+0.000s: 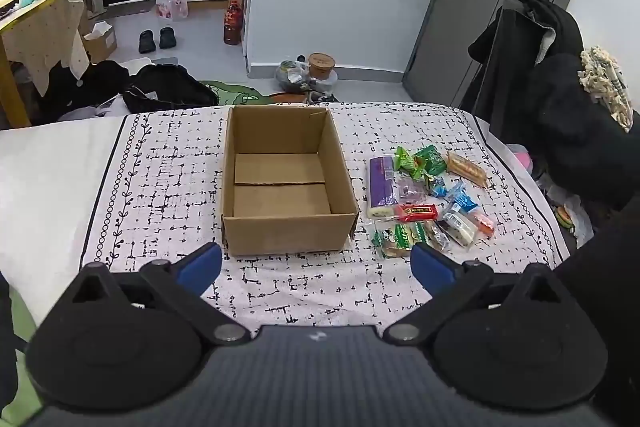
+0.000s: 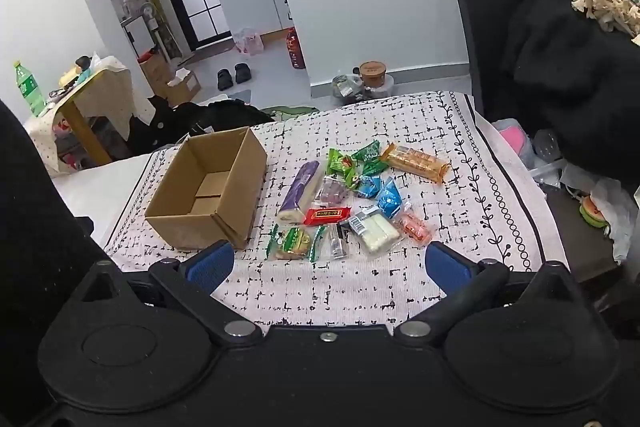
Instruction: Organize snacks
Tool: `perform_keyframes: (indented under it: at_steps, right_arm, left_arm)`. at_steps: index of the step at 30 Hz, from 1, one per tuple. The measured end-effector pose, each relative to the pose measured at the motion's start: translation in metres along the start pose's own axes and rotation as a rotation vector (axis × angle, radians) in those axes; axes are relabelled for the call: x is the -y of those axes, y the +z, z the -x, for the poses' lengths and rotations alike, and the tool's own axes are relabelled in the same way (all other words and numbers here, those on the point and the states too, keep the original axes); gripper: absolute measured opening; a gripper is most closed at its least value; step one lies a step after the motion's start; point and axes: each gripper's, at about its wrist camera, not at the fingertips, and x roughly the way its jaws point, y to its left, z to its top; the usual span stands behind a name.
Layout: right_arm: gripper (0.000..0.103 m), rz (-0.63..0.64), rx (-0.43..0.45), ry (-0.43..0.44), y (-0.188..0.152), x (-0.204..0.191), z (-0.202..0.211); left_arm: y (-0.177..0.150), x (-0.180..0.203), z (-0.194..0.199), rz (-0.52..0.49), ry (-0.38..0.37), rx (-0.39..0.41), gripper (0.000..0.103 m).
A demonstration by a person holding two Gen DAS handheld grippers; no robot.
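Observation:
An empty cardboard box [image 1: 280, 227] [image 2: 176, 223] stands open on the patterned cloth [image 1: 168, 171] [image 2: 440, 123]. To its right lies a pile of wrapped snacks: a purple roll [image 1: 380, 183] [image 2: 302, 187], a red bar [image 1: 418, 213] [image 2: 326, 215], green packets [image 1: 424, 161] [image 2: 356, 157], an orange biscuit pack [image 1: 466, 169] [image 2: 416, 163] and blue packets [image 2: 380, 193]. My left gripper [image 1: 316, 267] hovers open in front of the box, nothing between its fingers. My right gripper [image 2: 330, 267] is open too, in front of the snacks, holding nothing.
A chair draped with dark coats [image 1: 532, 67] [image 2: 560, 47] stands at the table's right side. Bags [image 1: 168, 91] and shoes [image 1: 156, 39] lie on the floor beyond the far edge. A small side table [image 2: 92, 95] with a green bottle [image 2: 28, 87] stands at left.

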Motion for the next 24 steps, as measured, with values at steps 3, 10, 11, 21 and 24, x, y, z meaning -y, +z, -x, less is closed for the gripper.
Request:
perform_keyframes:
  at_steps: [3,10,11,21,24]
  right_arm:
    - [0.103,-0.006,0.001,0.000,0.0015,-0.0004,0.0013]
    - [0.103,-0.005,0.004,-0.001,0.0029,-0.0010,0.0003]
    - [0.103,-0.005,0.004,0.000,0.0033,-0.0010,0.0003]
    - [0.103,-0.002,0.005,-0.004,0.0024,-0.0033,0.0007]
    - [0.103,-0.005,0.003,-0.002,0.0024,-0.0032,0.0007]
  left_arm:
    - [0.0017,0.0011,0.0005,-0.009,0.002,0.002,0.101]
    - [-0.0011,0.0014,-0.0007,-0.027,-0.004,0.013,0.101]
    - [-0.0013,0.0016,-0.0007,-0.029,-0.006,0.014,0.101]
    - [-0.0029,0.0007,-0.0001,-0.025,-0.024,0.021,0.101]
    - [-0.0036,-0.0007,0.0007,-0.022,-0.025,0.019,0.101]
